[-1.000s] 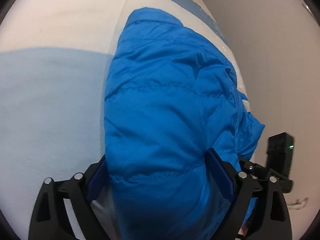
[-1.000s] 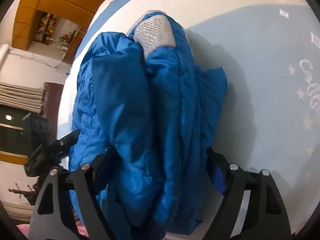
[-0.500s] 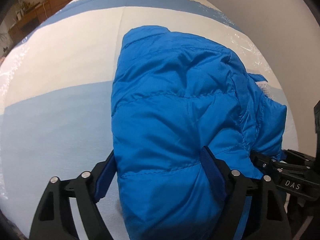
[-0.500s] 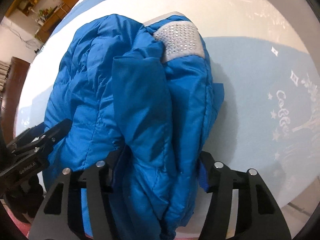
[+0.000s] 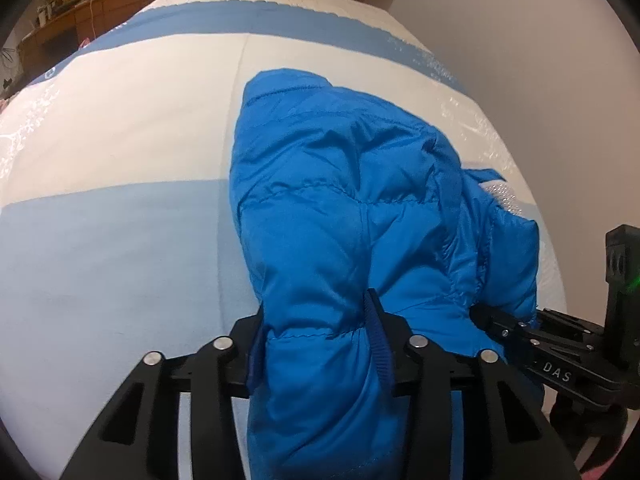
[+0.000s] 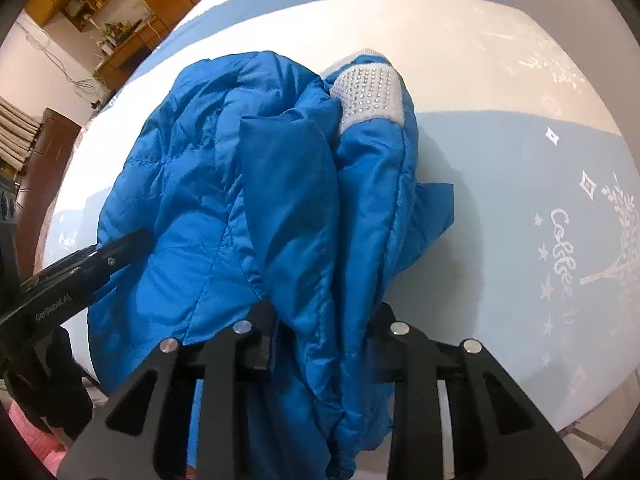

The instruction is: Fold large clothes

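The blue puffer jacket (image 5: 340, 216) is lying bunched near the bed's (image 5: 120, 128) near edge. The left claw (image 5: 316, 340) and right claw (image 6: 320, 344) are each clamping a thick fold. Slippery padding is likely sliding out, spoiling the fold.

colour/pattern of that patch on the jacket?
Pale grey patch covered in small silvery studs, set on the bright blue jacket. Clearest in the right wrist view.

Bright blue jacket (image 5: 352, 216), pale-blue-and-cream bedcover (image 5: 120, 128)
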`<state>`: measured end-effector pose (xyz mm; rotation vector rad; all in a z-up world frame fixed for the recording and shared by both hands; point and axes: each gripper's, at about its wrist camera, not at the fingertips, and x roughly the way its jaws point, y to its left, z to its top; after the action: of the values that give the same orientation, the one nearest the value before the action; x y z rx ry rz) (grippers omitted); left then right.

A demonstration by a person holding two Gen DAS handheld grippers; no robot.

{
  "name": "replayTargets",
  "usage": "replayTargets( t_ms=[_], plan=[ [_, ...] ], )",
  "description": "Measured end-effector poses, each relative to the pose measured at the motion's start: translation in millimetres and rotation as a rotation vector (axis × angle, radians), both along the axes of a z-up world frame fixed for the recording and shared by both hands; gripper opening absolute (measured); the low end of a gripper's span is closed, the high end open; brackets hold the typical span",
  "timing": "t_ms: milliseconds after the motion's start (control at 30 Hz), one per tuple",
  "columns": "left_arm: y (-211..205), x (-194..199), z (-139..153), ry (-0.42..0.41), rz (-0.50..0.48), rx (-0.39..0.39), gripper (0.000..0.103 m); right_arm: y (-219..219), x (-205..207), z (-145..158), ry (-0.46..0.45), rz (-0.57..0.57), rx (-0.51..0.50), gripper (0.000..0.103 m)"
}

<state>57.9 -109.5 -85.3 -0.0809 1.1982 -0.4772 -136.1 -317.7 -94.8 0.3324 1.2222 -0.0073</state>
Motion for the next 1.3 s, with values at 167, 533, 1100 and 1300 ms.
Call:
replayTargets(
  t_ms=[167,533,1100,1300],
  plan=[
    [10,8,21,-0.037,0.020,-0.035,0.039,-5,-1,15,-0.044,0.017,0.014,0.027],
    [9,14,26,-0.067,0.138,0.028,0.042,10,67,-13,-0.073,0.106,0.036,0.030],
    [9,5,21,-0.062,0.167,0.139,0.051,-3,46,29,-0.043,0.083,-0.060,0.051],
    [13,-19,18,-0.081,0.171,0.159,0.053,-2,24,27,-0.031,0.106,-0.082,0.051]
  ],
)
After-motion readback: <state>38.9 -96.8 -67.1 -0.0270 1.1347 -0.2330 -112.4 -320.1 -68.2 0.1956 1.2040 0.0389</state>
